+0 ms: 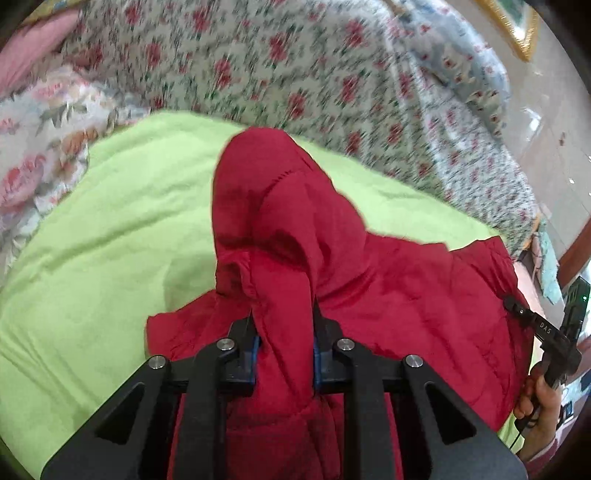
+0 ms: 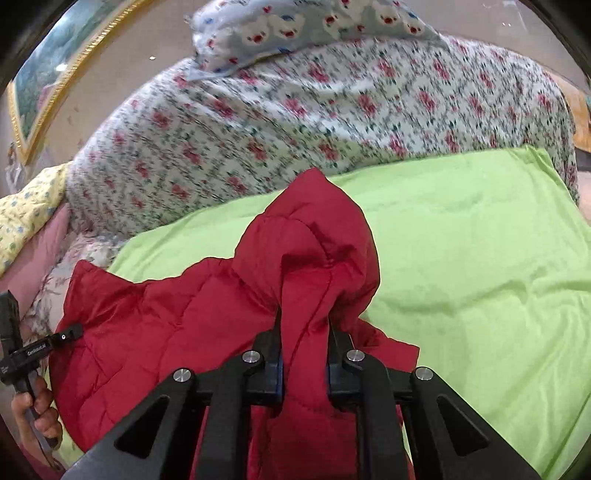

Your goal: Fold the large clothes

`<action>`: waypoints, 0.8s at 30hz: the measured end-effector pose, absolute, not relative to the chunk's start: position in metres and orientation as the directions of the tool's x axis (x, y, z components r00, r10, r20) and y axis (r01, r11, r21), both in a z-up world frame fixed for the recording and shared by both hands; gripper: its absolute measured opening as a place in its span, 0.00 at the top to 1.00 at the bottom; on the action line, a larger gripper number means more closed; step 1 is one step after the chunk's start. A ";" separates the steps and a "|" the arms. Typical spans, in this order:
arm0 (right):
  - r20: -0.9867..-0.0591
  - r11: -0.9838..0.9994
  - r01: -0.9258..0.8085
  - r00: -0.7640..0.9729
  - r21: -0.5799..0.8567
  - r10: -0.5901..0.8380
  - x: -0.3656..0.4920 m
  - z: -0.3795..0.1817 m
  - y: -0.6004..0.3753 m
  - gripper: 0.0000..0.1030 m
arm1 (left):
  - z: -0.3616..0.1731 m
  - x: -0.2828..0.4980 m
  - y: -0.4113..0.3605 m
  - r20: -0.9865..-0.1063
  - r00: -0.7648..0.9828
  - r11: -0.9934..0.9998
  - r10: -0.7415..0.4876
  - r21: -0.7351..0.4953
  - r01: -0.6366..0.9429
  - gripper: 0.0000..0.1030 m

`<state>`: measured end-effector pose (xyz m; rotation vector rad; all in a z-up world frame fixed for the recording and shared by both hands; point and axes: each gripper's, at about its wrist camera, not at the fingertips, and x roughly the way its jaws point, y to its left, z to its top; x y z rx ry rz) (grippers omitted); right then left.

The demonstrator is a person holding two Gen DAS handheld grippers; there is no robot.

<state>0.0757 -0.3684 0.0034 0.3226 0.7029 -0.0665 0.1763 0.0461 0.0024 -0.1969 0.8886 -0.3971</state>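
Observation:
A red quilted jacket [image 1: 406, 288] lies bunched on a lime-green sheet [image 1: 110, 258]. My left gripper [image 1: 283, 314] is shut on a raised fold of the jacket, and the red cloth stands up in a hump between its fingers. My right gripper [image 2: 303, 321] is shut on another raised fold of the same jacket [image 2: 177, 317]. In the left wrist view the right gripper [image 1: 513, 306] bites the jacket's right edge, a hand [image 1: 539, 402] on its handle. In the right wrist view the left gripper [image 2: 70, 334] holds the jacket's left edge.
A rose-patterned quilt [image 2: 295, 122] is heaped behind the green sheet [image 2: 480, 277], with a blue floral pillow [image 2: 303, 26] on top. Pink fabric [image 1: 33, 44] and a yellow flowered cloth [image 2: 26, 218] lie at the left. A gold-framed picture [image 2: 48, 85] hangs on the wall.

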 end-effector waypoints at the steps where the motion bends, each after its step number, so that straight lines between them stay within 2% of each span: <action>1: -0.660 0.946 0.179 0.750 0.271 0.047 0.081 -0.003 -0.370 0.87 | -0.007 0.182 0.043 -0.732 0.548 0.914 -0.405 -0.323 0.244 0.83; 8: -0.708 0.937 0.191 0.702 0.291 0.077 0.097 -0.037 -0.373 0.83 | -0.032 0.190 0.030 -0.773 0.516 0.928 -0.370 -0.288 0.234 0.81; 13: -0.720 0.950 0.196 0.692 0.244 0.042 0.103 -0.047 -0.366 0.72 | -0.042 0.193 0.025 -0.787 0.513 0.938 -0.343 -0.263 0.224 0.72; 20: -0.718 0.935 0.193 0.690 0.297 0.085 0.104 -0.053 -0.374 0.70 | -0.045 0.191 0.024 -0.782 0.528 0.943 -0.331 -0.253 0.216 0.66; 23: -0.718 0.932 0.192 0.690 0.307 0.094 0.104 -0.054 -0.374 0.68 | -0.045 0.186 0.028 -0.768 0.558 0.950 -0.313 -0.249 0.191 0.58; 24: -0.717 0.931 0.192 0.690 0.309 0.096 0.104 -0.054 -0.374 0.67 | -0.045 0.186 0.030 -0.767 0.562 0.951 -0.309 -0.248 0.183 0.51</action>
